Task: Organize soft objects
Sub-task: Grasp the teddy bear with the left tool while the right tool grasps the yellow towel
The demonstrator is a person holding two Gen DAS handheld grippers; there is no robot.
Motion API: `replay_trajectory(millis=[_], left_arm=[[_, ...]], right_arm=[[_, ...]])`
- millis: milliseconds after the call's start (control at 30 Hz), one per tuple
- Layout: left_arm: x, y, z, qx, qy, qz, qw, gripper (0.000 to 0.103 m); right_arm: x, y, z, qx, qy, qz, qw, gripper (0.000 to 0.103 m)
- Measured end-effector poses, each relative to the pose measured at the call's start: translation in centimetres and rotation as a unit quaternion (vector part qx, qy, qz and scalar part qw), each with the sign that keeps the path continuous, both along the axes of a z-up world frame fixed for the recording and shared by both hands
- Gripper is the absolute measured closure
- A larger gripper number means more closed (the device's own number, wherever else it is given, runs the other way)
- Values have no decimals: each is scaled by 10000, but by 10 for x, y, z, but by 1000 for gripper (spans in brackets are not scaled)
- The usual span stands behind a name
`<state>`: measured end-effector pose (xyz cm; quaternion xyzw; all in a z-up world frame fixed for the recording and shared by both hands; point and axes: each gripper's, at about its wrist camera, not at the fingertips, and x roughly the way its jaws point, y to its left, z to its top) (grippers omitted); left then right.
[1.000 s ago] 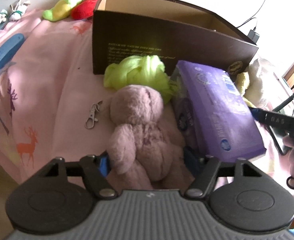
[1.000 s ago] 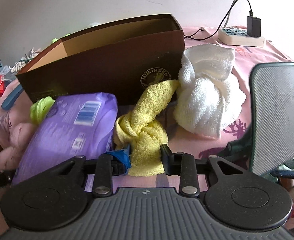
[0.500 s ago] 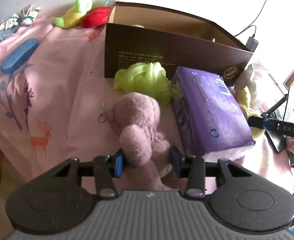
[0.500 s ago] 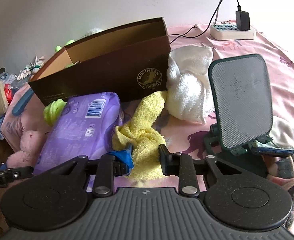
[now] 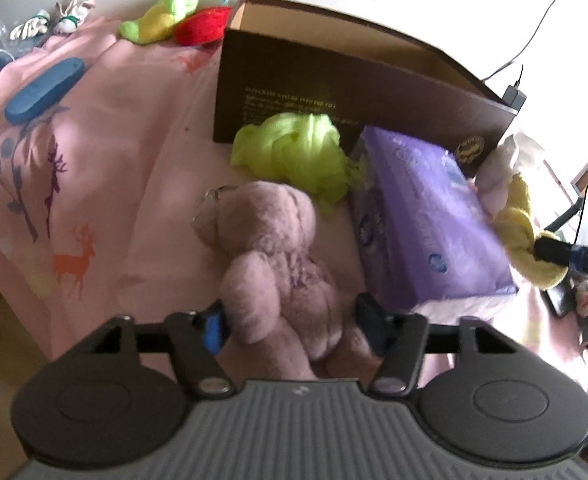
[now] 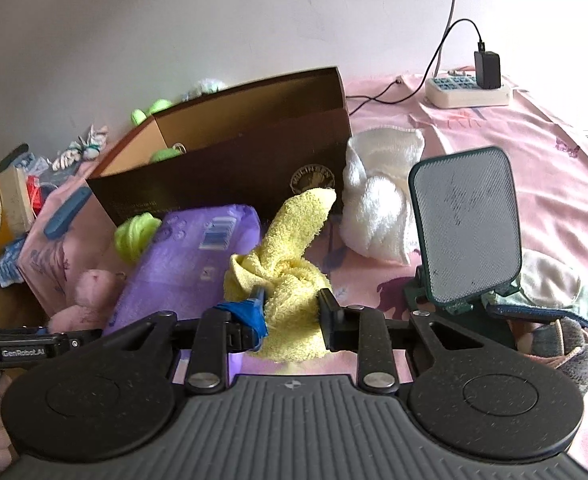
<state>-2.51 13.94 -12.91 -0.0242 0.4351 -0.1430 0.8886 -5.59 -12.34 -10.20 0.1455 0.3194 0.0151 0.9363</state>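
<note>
Left wrist view, catalogued from the left of the frame across. Far left: pink printed bedsheet [image 5: 105, 168] with a blue oblong case [image 5: 43, 90] on it, not a soft item. Upper left: green-and-yellow plush [image 5: 159, 16] and red plush [image 5: 201, 30], lying outside the box, just behind its left end. Upper centre: brown cardboard box [image 5: 334, 92], open at the top; its inside is mostly hidden from this side. Centre: lime green fabric bundle [image 5: 294, 152] against the box front, outside it. Lower centre: pink plush bear [image 5: 273, 256], lying on the sheet with its lower body between the fingers of the left claw [image 5: 294, 320]; the claw stands partly closed, both fingers at or against the fur, bear not visibly lifted. Right of centre: purple soft pack [image 5: 426, 216], outside the box.

Right wrist view, same order. Upper left: a small green item [image 6: 165, 155] shows inside the box, so one piece at least seems stowed. Lower centre: yellow towel [image 6: 289, 280], knotted, pinched at its lower part by the right claw [image 6: 291, 308], fingers narrowed onto the cloth. Right of centre: white towel [image 6: 378, 208], rolled, beside the box's right end, outside it. Right: mesh-faced stand [image 6: 466, 224], not part of the sorting.

Assessment: task early. Two items gripped, neither yet in the box; green bundle, purple pack, white towel and the two rear plush toys remain outside.
</note>
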Motion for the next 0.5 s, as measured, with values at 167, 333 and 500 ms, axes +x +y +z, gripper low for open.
replay_trajectory(millis=[167,333,500], left_arm=[[-1,3,8,-9,-110,25,9999,58],[-9,11,26,-142,-261,141,9995,60],[-10,12,64,-148,-734,119,9971,60]], right_arm=[[-5,-4,9,260,-196,-6,9995,94],[2,-11,25,596,-387,116,9974,94],[25,-19,45,883,-622,344,9936,94]])
